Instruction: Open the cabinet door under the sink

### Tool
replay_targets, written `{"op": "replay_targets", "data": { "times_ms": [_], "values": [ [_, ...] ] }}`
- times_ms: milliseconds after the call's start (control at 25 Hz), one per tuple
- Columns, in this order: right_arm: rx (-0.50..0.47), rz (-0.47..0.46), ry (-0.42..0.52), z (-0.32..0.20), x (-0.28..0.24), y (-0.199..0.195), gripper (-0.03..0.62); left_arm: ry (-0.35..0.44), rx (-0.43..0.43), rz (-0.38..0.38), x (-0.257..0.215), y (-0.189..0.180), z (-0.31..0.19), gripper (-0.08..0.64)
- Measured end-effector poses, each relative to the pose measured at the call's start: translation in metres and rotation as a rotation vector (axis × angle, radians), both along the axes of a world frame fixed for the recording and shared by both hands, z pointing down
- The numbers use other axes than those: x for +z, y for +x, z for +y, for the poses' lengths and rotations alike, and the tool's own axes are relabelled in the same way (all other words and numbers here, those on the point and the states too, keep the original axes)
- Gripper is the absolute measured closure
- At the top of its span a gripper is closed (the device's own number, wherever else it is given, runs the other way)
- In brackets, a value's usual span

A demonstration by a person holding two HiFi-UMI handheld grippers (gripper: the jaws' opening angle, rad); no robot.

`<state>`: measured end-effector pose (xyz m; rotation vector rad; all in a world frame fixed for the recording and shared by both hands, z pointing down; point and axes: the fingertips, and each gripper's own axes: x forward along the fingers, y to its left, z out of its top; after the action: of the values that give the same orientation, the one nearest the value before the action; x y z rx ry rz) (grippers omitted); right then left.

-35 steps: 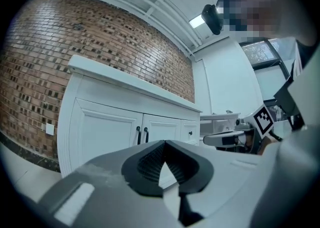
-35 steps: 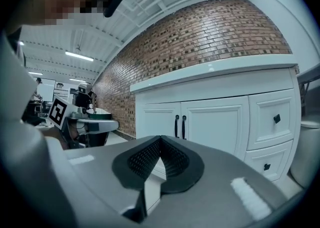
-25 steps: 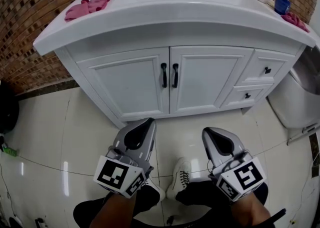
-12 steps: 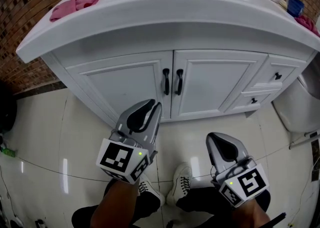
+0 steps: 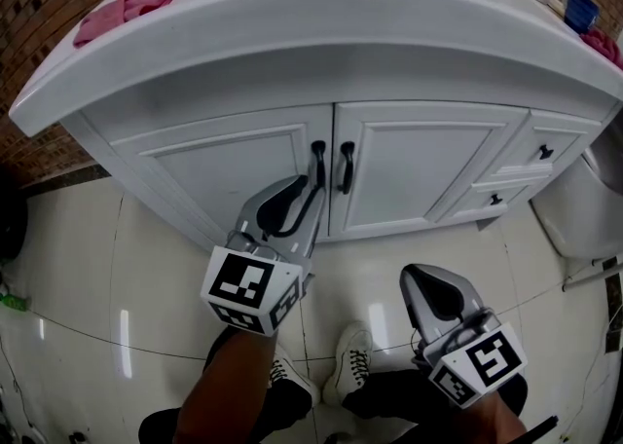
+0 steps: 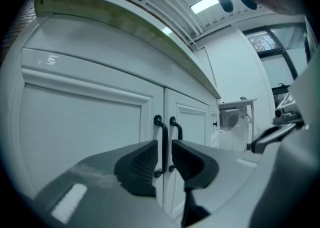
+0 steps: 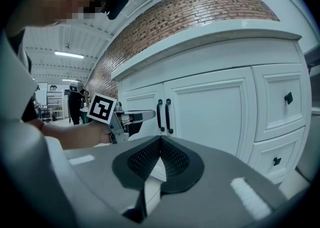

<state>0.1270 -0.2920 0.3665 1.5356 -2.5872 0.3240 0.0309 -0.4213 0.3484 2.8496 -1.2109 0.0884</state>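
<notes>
At 12 o'clk in head view, a white sink worktop (image 5: 321, 33) curves across the top, w/ the white cabinet (image 5: 146, 155) under it filling the upper half. Pale tiled floor (image 5: 88, 277) runs from 9 round to 3 o'clk. The cabinet front has two doors, both shut: L door (image 5: 229, 179) at approx 11 o'clk of ctr, R door (image 5: 419, 165) at 1 o'clk. Small drawers (image 5: 540, 152) sit at 3 o'clk.

L tongs (image 5: 310, 187) reach up from 7 o'clk to ctr. R tongs (image 5: 421, 278) hang low at 5 o'clk, well apart from the cabinet. Two black vertical handles sit side by side at the door seam: L handle (image 5: 318, 158) and R handle (image 5: 347, 167). Pink cloth (image 5: 131, 2) lies on the worktop at 11 o'clk.

L gripper view: L tongs (image 6: 164, 154) have jaws apart w/ a narrow gap, and the L handle (image 6: 161, 137) lines up in that gap. Can't tell if the bar is already btw the pads or just beyond them. R gripper view: R tongs (image 7: 160, 147) have pads pressed together, nothing held.

Step in hand, as I judge it: approach to the L handle, grip not yet made. Next move likely needs the pads slid round the bar and closed on it. Then a pull back in an arc toward 6 o'clk, w/ the hinge presumably at the L door's far L edge. R tongs are best held clear of the swing path.
</notes>
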Motion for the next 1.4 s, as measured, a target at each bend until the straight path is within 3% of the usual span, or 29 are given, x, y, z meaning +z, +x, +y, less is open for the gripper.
{"op": "replay_targets", "data": {
  "times_ms": [280, 880, 1400],
  "values": [
    [0.001, 0.004, -0.019, -0.003, 0.007, 0.001, 0.583, -0.018, 0.007, 0.03, 0.005, 0.01, -0.012, 0.463],
    [0.006, -0.022, -0.039, 0.001, 0.012, 0.004, 0.583, 0.014, 0.008, -0.006, 0.001, 0.016, -0.014, 0.516],
    [0.008, -0.048, -0.025, 0.033, -0.007, 0.001, 0.583, -0.007, 0.013, 0.039, 0.003, 0.006, 0.027, 0.517]
  ]
}}
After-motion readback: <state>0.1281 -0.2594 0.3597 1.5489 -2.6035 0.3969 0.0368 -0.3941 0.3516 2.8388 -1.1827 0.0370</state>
